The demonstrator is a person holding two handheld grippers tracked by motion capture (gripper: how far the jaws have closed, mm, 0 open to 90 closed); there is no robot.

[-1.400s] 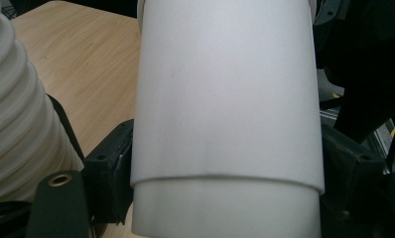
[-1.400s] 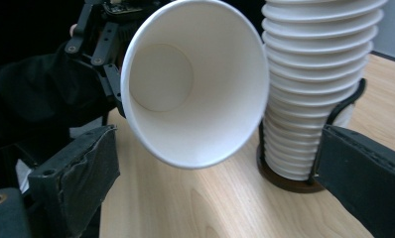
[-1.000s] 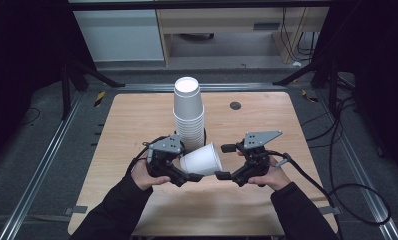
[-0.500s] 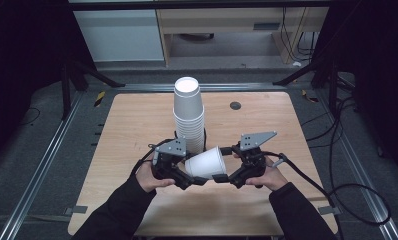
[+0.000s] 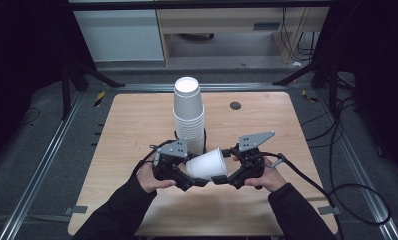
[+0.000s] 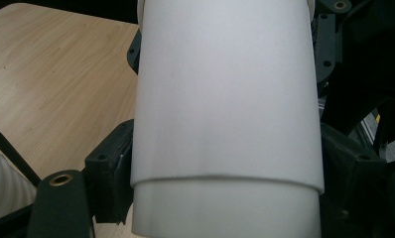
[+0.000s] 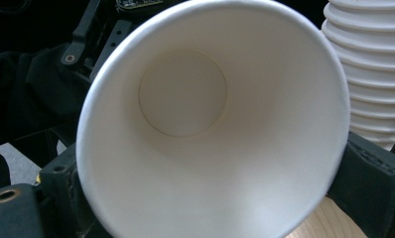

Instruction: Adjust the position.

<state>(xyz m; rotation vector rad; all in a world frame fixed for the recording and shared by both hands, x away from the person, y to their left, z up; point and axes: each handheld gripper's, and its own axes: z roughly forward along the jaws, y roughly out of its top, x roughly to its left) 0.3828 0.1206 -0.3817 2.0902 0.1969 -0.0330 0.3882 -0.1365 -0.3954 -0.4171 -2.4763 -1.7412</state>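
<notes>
Dark walls and a grey floor framed the wooden table, where from the high view I had a paper cup lying sideways in the air between my left tool and right tool, just in front of the tall cup stack. My left tool view showed two nested cups, its jaws pinching the walls. My right tool view looked into the mouth, its jaws having just been closing around the rim. I judged I was separating them; next called for a firm opposing pull.
</notes>
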